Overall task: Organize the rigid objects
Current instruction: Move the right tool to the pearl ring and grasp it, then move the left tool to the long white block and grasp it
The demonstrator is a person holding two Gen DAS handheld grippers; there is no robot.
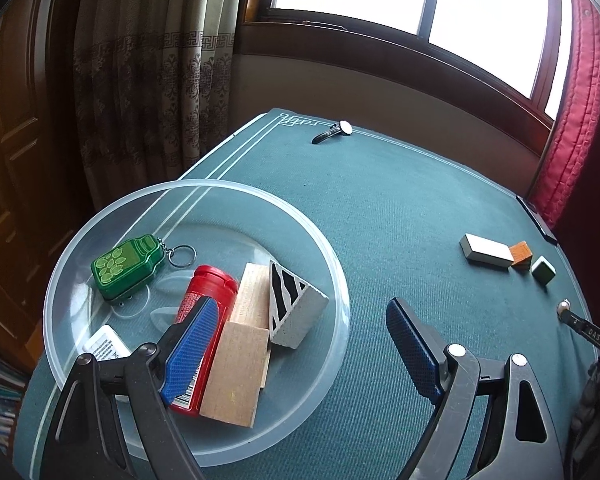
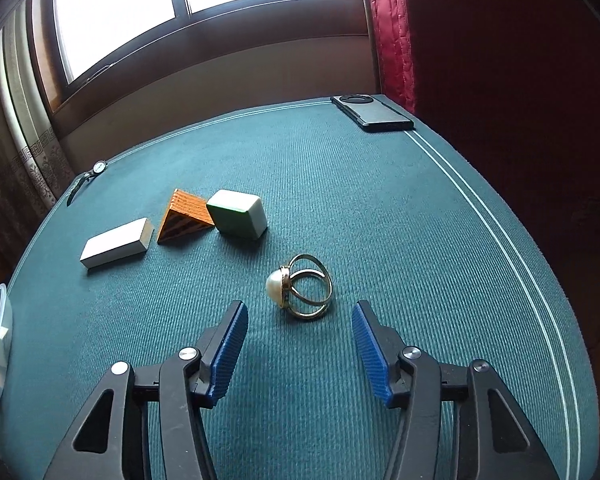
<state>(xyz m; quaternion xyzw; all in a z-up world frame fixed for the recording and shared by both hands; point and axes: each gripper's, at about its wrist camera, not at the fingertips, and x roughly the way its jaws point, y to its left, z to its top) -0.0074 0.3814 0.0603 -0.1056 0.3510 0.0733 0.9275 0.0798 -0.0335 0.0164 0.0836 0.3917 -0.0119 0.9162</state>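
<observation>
Rigid objects are split between a clear round container on the left part of the teal desk and the open cloth to the right. Inside the container lie a green bottle-shaped keychain, a red canister, two wooden blocks, a grey wedge with black stripes and a small white card.

On the bare cloth sit a white rectangular block, an orange striped wedge and a green-and-white tile, close together in a row. A pearl ring lies nearer, just ahead of the right claw, whose blue pads are spread apart with nothing between them. A wristwatch rests at the far left edge of the desk and a dark phone at the far right corner.

The left claw is released too, jaws wide, its left pad over the container and its right pad over the cloth.
</observation>
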